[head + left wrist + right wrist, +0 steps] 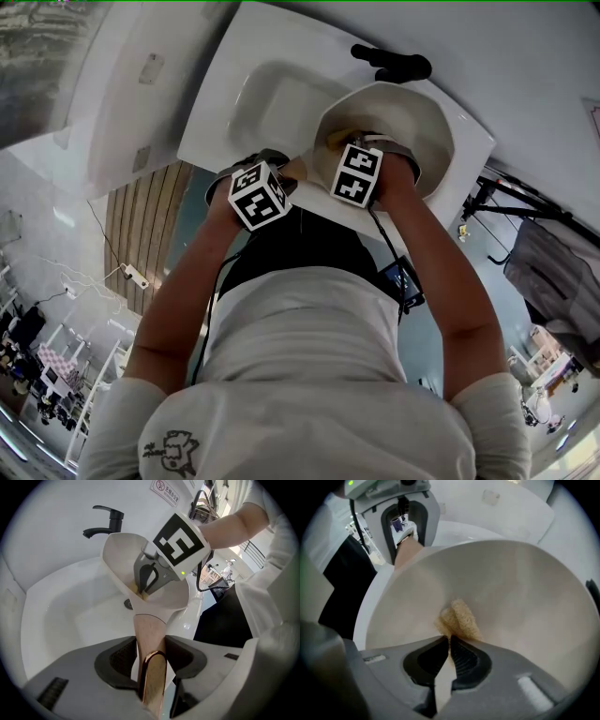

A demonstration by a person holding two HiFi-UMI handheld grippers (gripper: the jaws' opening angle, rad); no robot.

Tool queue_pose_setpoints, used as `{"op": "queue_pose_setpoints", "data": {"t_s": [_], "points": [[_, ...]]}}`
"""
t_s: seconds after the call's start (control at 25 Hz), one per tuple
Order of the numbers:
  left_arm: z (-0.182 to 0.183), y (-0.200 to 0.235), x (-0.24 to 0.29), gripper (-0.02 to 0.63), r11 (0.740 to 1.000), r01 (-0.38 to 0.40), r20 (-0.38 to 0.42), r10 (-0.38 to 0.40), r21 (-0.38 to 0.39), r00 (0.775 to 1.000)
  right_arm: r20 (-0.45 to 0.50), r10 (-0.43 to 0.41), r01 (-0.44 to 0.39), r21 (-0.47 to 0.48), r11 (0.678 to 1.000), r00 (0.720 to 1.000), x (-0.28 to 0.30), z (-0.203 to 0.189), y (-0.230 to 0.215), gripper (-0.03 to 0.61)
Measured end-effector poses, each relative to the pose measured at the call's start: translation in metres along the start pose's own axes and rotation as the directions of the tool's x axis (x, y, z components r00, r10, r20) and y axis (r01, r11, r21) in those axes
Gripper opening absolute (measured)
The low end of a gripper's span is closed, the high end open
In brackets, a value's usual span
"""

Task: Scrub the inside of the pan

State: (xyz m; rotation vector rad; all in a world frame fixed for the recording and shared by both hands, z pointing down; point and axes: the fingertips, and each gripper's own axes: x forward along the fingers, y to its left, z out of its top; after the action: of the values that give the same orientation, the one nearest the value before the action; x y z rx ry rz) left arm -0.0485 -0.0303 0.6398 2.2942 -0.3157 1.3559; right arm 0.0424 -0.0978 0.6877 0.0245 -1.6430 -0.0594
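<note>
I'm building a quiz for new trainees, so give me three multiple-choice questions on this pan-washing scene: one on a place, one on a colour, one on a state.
1. The scouring pad is: A in a bucket; B inside the pan; C on a plate.
2. The faucet is: A black; B red; C gold.
3. The left gripper's jaws are: A open, empty; B shut on the wooden handle; C shut on a spoon.
Answers: B, the right gripper view shows it against the pan's inner wall; A, its spout and lever show black; B, the pads clamp the handle.
</note>
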Motion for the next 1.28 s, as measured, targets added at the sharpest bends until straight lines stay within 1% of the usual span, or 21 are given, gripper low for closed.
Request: {"op": "queue_pose_setpoints", "data": {"t_s": [0.16, 0.24, 0.32, 0.44, 0.64, 0.72, 0.8, 1.0, 1.12, 1.28], "points": [[0.001, 0.000, 0.000, 0.183, 1.000, 0.001, -0.008, -0.001, 0.010, 1.000, -0.035, 0.114, -0.113, 0.026, 0.993, 0.993, 0.008, -0.017, 0.033, 0.017], [0.002, -0.001, 0.000, 0.183, 1.000, 0.004, -0.006, -0.004, 0.005, 1.000, -0.069, 0.185, -0.181, 0.068, 0.981, 0.980, 0.012, -0.033, 0.050, 0.017], [0.001, -0.002, 0.000, 0.183, 1.000, 0.008, -0.009, -0.008, 0.003, 1.000, -0.090, 0.236, -0.225, 0.118, 0.967, 0.968, 0.013, -0.048, 0.060, 0.017], [0.002, -0.002, 0.001, 0.183, 1.000, 0.018, -0.014, -0.018, 0.005, 1.000, -0.130, 0.258, -0.234, 0.171, 0.957, 0.957, 0.013, -0.073, 0.061, 0.017], [0.003, -0.003, 0.002, 0.183, 0.999, 0.031, -0.026, -0.030, 0.009, 0.999, -0.239, 0.267, -0.208, 0.247, 0.947, 0.934, 0.007, -0.117, 0.047, 0.018], [0.003, -0.003, 0.002, 0.183, 0.999, 0.031, -0.029, -0.030, 0.011, 0.999, -0.279, 0.249, -0.174, 0.266, 0.948, 0.927, 0.004, -0.131, 0.033, 0.018], [0.002, -0.003, 0.003, 0.183, 1.000, 0.029, -0.030, -0.029, 0.010, 0.999, -0.309, 0.212, -0.127, 0.275, 0.953, 0.927, -0.001, -0.141, 0.017, 0.018], [0.001, -0.001, 0.002, 0.183, 1.000, 0.030, -0.035, -0.029, 0.008, 0.999, -0.359, 0.070, 0.023, 0.247, 0.969, 0.931, -0.014, -0.148, -0.029, 0.018], [0.002, -0.001, 0.002, 0.183, 1.000, 0.025, -0.035, -0.024, 0.009, 0.999, -0.356, -0.011, 0.097, 0.225, 0.969, 0.935, -0.021, -0.139, -0.053, 0.018], [0.001, -0.001, 0.003, 0.183, 1.000, 0.012, -0.028, -0.012, 0.005, 1.000, -0.309, -0.107, 0.167, 0.174, 0.971, 0.945, -0.027, -0.115, -0.073, 0.020]]}}
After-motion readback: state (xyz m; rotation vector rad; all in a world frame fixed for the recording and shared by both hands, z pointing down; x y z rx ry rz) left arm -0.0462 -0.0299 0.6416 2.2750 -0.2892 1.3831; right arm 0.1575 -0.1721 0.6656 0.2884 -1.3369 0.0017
